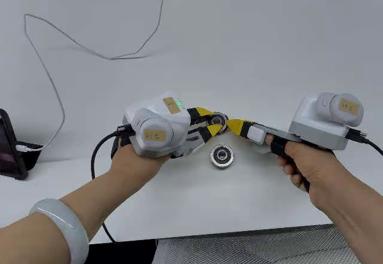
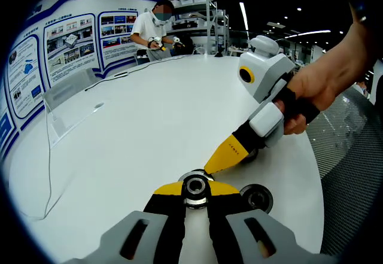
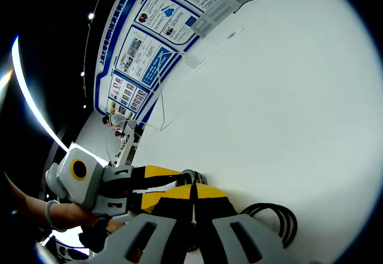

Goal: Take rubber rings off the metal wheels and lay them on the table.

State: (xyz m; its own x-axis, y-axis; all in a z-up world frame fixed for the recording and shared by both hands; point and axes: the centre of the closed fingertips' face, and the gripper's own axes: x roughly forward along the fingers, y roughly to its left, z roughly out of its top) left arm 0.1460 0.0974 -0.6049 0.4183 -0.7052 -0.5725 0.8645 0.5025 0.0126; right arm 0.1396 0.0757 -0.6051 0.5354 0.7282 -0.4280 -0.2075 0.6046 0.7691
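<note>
Left gripper (image 1: 210, 121) clamped shut on small metal wheel w/ black rubber ring (image 2: 196, 187), just over white table (image 1: 269, 48). Right gripper (image 1: 238, 125) jaws together, tip touching wheel's rim; can't tell if it's nipped the ring. Step: peeling ring off. Nxt needs firm pinch on ring edge, pull away. 2nd wheel (image 1: 222, 155) lies on table nearby, ring seemingly on

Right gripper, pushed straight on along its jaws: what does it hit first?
The metal wheel clamped in the left gripper. The right gripper points at its rim from very close and may already touch it; I can't tell.
</note>
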